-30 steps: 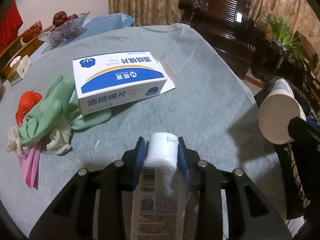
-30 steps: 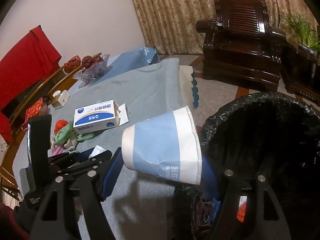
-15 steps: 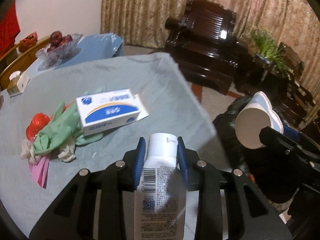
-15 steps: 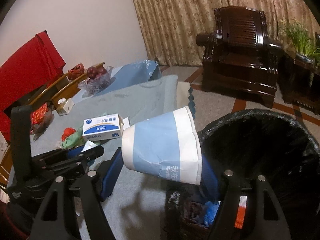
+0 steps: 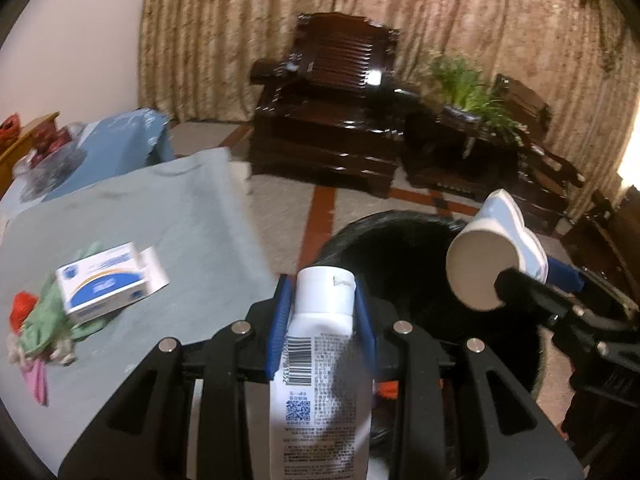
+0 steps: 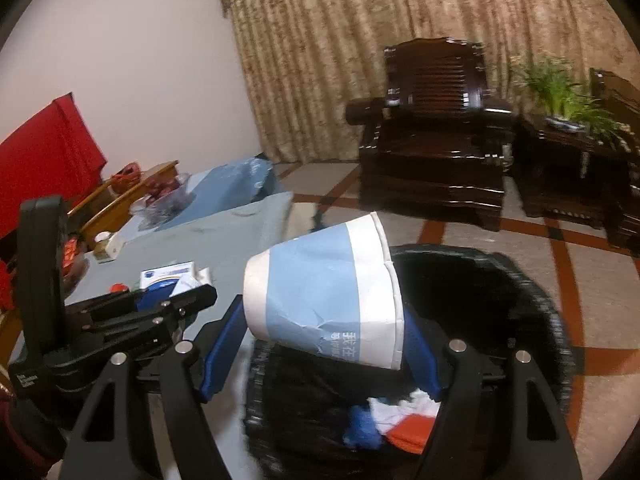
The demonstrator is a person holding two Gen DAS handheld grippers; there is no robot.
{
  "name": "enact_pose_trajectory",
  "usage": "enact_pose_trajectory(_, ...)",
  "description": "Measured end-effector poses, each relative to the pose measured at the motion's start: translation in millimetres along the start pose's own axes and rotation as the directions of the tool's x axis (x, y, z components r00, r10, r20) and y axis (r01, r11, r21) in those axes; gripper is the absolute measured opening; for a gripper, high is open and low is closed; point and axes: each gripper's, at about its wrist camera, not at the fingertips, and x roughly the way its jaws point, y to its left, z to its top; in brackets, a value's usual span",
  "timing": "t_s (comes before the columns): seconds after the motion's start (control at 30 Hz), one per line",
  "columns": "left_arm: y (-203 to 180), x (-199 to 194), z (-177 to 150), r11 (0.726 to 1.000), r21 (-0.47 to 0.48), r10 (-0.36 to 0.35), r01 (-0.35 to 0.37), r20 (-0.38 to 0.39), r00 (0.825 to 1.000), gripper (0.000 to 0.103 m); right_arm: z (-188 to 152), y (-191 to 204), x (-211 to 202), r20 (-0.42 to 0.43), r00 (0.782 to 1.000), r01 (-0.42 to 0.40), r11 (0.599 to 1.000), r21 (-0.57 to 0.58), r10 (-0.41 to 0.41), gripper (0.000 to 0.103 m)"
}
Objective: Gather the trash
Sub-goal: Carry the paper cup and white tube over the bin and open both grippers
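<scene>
My left gripper is shut on a white squeeze tube with a barcode label, cap pointing forward, held over the table's edge beside the black-lined trash bin. My right gripper is shut on a crushed blue-and-white paper cup, lying sideways above the trash bin, whose bottom holds scraps. From the left wrist view the paper cup hangs over the bin's right side. The left gripper shows at the left of the right wrist view.
On the grey tablecloth lie a blue-and-white box, green gloves, a red scrap and pink paper. A dark wooden armchair and a potted plant stand beyond the bin. A fruit bowl sits far left.
Both grippers have risen and swung right, away from the table toward the bin. The box and gloves have shrunk to the left; the bin's opening now lies under the cup and ahead of the tube.
</scene>
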Motion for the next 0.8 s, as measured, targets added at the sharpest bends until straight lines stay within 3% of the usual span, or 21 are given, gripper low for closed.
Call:
enact_pose_trajectory(0.33, -66, 38, 6, 0.994, 0.035, -0.099, 0.099, 0.005, 0.995, 0.03, -8, -56, -12, -0.003, 0.994, 0.107, 0.993, 0.045, -0.107, 0.072)
enact_pose_trajectory(0.8, -95, 87, 6, 0.989, 0.062, -0.133, 0.137, -0.065, 0.989, 0.033, -23, -98, 8, -0.061, 0.987, 0.151, 0.986, 0.073, -0.146, 0.073)
